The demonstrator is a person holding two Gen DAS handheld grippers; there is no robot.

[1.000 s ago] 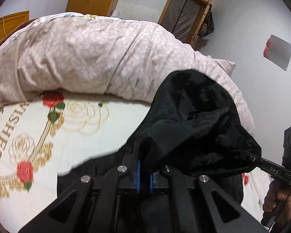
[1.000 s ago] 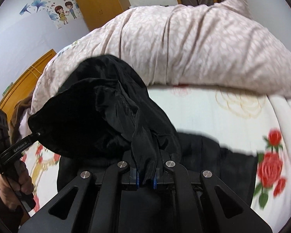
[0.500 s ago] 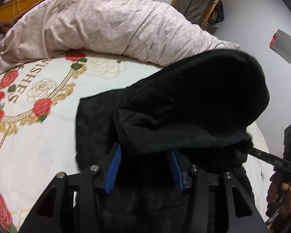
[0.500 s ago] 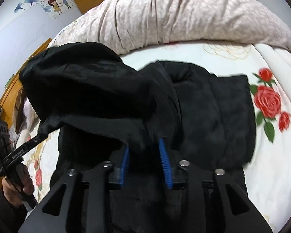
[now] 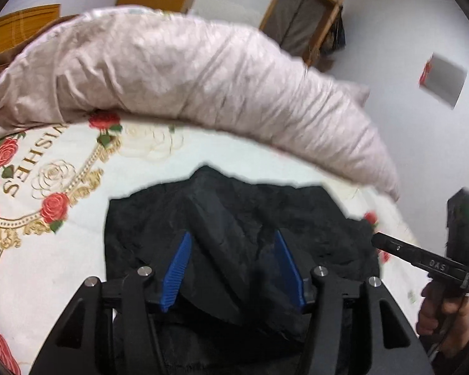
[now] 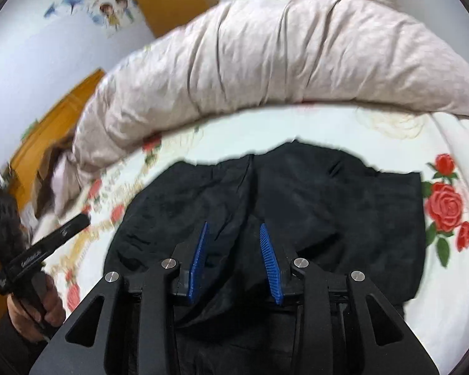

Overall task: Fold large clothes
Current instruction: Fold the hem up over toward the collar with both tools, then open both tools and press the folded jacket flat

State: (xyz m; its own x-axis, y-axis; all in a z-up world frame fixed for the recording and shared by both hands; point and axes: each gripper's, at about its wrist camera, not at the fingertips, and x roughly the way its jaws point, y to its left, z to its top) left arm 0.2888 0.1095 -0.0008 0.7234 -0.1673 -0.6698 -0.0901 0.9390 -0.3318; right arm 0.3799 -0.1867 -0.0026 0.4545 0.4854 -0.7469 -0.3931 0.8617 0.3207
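In the left wrist view, we look over a white bedsheet printed with red roses (image 5: 47,250), a rumpled pale pink duvet (image 5: 187,72) heaped along the bed's far edge. Our black padded garment (image 5: 234,218) lies folded on the sheet near the bed's near edge. Our left gripper (image 5: 233,243) hangs over it, jaws opening, a fold between the blue pads but not pinched.

In the right wrist view, our right gripper (image 6: 233,234) stands apart over the same garment (image 6: 328,203), gripping nothing.
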